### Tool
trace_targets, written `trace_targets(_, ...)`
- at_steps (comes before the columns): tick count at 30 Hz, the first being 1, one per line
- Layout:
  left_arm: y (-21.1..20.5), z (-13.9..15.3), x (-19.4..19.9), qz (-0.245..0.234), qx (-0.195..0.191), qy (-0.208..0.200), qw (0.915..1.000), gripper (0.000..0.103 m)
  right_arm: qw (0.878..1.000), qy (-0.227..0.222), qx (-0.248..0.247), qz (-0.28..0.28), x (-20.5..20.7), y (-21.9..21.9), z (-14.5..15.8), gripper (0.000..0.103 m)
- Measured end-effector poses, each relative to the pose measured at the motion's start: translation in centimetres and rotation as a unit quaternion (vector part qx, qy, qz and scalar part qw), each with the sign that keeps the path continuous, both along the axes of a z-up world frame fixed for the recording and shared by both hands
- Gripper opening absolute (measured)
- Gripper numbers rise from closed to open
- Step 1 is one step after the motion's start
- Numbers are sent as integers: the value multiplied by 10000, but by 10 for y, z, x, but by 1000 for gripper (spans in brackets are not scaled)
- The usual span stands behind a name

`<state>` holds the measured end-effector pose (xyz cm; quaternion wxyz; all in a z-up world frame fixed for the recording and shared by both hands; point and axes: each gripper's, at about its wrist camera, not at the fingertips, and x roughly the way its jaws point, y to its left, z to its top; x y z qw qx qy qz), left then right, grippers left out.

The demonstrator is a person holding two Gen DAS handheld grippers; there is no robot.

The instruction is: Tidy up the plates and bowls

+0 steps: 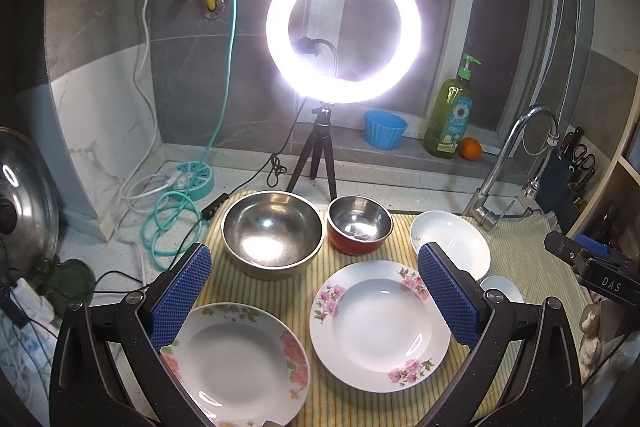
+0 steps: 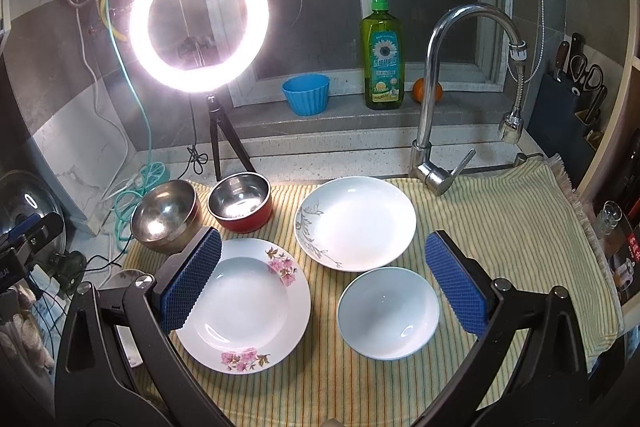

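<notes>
Hovering wide open and empty over the striped cloth (image 2: pixel 500 223), the right gripper (image 2: pixel 324 283) frames a small white dish (image 2: pixel 388 313); beside it lies a flowered plate (image 2: pixel 244 307), a leaf-patterned plate (image 2: pixel 356 223) behind. The left gripper (image 1: pixel 314 293), also spread wide with nothing held, hangs above a second flowered plate (image 1: pixel 240 359). Farther back: steel bowl (image 1: pixel 272 233), red bowl (image 1: pixel 360 229), then the ring light (image 1: pixel 344 29).

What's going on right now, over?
Left gripper open, empty; right gripper likewise. Floral plates, white dishes, steel bowls unstacked on striped yellow cloth. Nothing blocking.
</notes>
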<state>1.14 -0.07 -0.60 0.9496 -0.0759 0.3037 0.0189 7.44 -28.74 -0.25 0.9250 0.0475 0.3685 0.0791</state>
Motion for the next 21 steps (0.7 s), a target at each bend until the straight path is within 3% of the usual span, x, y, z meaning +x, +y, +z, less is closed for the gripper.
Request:
trace_targets(12,13,-32,22,-237,-176,540,9981,101,9988,420,241,107,-6,-7,-27,103)
trace_targets(14,15,-41,27,-296,-240,689,9969,91,9981,548,249,165,-9,-5,-36,102)
trace_targets(17,16,-54,34,-427,-348,908,9943,86,9956,803,372,309,-13,-2,-52,96)
trace_targets(19,18,-64,40,-513,-469,1065,9919,82,9929,1017,469,413,-16,0,-64,86)
trace_targets(21,18,-75,46,-628,-559,1248,9886,71,9892,1259,557,507,-18,4,-77,78)
